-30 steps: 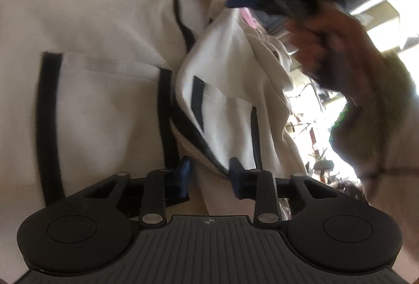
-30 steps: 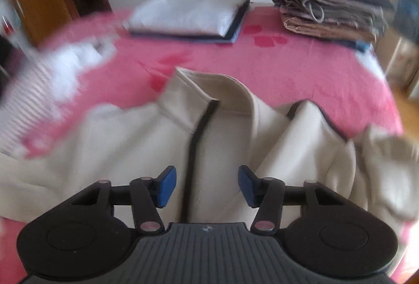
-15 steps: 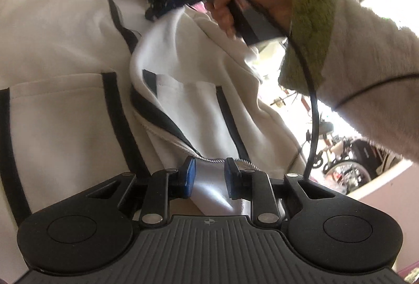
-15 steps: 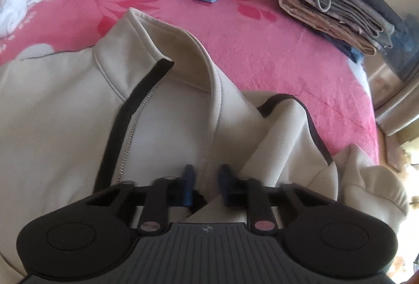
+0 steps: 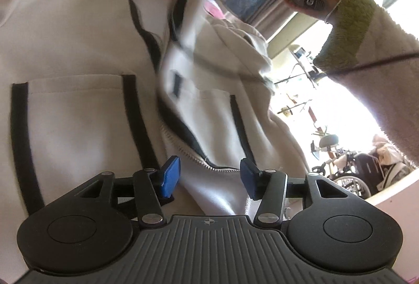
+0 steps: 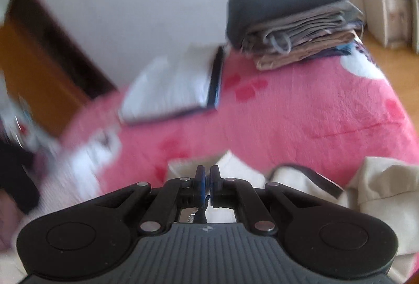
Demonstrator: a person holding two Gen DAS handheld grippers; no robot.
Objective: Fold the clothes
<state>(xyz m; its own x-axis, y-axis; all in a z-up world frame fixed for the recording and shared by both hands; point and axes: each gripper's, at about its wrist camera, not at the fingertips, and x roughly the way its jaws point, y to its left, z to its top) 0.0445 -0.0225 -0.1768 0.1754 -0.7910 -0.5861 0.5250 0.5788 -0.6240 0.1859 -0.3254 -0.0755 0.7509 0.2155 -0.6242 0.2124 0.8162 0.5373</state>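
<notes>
Left wrist view: the left tongs [image 5: 209, 176] are opening, the cream zip jacket [image 5: 78, 111] hem between the pads, untouched. Right wrist view: the right tongs [image 6: 208, 180] are closed on the jacket's front edge (zipper side), above the pink bed [image 6: 301, 113].

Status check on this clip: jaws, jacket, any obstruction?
Left gripper jaws opening, hem between them, ungripped. Right gripper shut on cream jacket's front edge, lifting it. Folded stacks on pink blanket, nothing blocking.
</notes>
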